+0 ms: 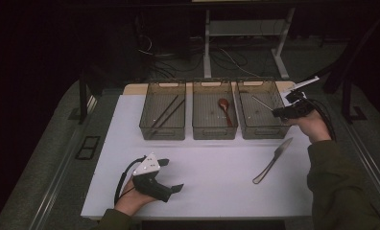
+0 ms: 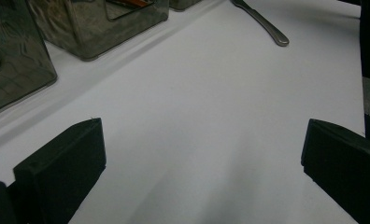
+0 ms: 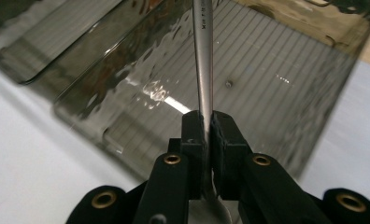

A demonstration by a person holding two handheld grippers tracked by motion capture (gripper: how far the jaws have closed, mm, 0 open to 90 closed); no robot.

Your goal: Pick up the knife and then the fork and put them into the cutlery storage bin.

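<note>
— What are we gripping with the right gripper point(image 3: 206, 126)?
— We're clamping a metal utensil point(image 3: 202, 56) over the right-hand bin point(image 1: 262, 125).
— And the left gripper point(image 2: 202, 154)?
— We're holding it spread wide, resting on the white table point(image 1: 212, 167).

Brushed metal utensil handle point(image 3: 203, 56) gleams; the bin point(image 3: 286, 93) is glossy, ribbed smoky plastic; white surface point(image 2: 211, 121) looks matt.

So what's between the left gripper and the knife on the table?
Nothing: in the high view, bare white table runs from the left gripper to the knife. The left gripper view shows the same open stretch up to the knife's handle.
</note>
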